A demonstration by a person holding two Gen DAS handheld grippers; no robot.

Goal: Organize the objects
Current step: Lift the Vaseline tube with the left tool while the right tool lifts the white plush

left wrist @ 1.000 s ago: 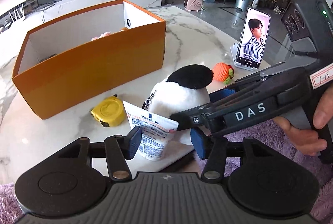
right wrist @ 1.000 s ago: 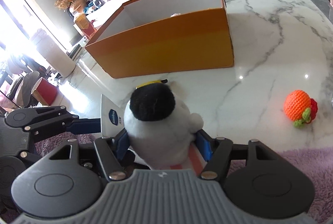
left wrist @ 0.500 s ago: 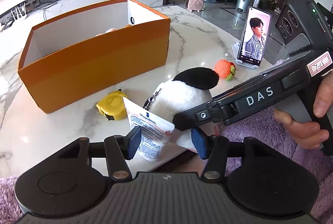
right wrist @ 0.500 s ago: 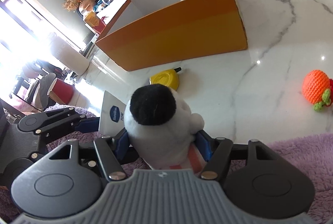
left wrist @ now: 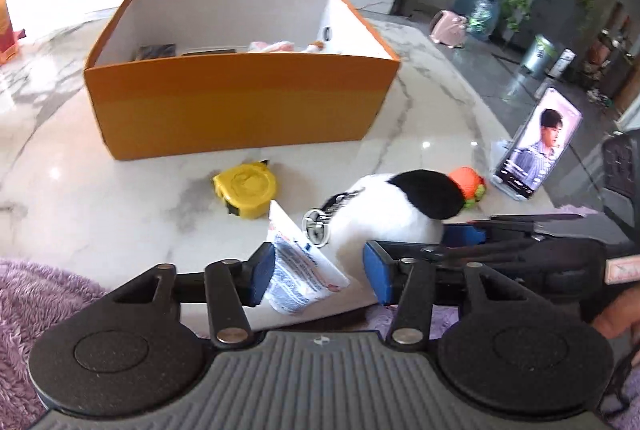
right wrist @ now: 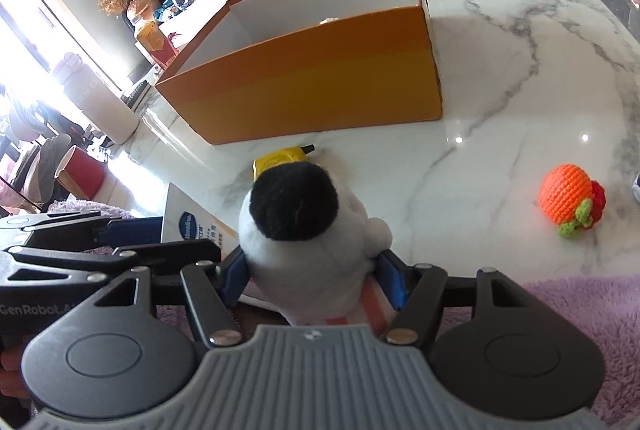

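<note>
A white Vaseline tube (left wrist: 300, 266) stands tilted between the blue pads of my left gripper (left wrist: 319, 276). Its side rests against the left pad, and a gap shows at the right pad while the jaws are closing. My right gripper (right wrist: 314, 278) is shut on a white plush toy with a black patch (right wrist: 296, 222), which sits just right of the tube (right wrist: 188, 222). A metal key ring hangs from the plush toy (left wrist: 392, 214). The open orange box (left wrist: 240, 110) stands behind with several items inside.
A yellow tape measure (left wrist: 246, 190) lies between the box and the grippers. A crocheted orange (right wrist: 568, 198) sits to the right, near a phone on a stand (left wrist: 536, 154). Purple fuzzy fabric (right wrist: 580, 310) covers the near table edge. A hand holds the right gripper.
The left wrist has rolled, so the box now looks level and more of its inside shows. The left jaws have narrowed toward the tube. The right gripper still holds the plush toy.
</note>
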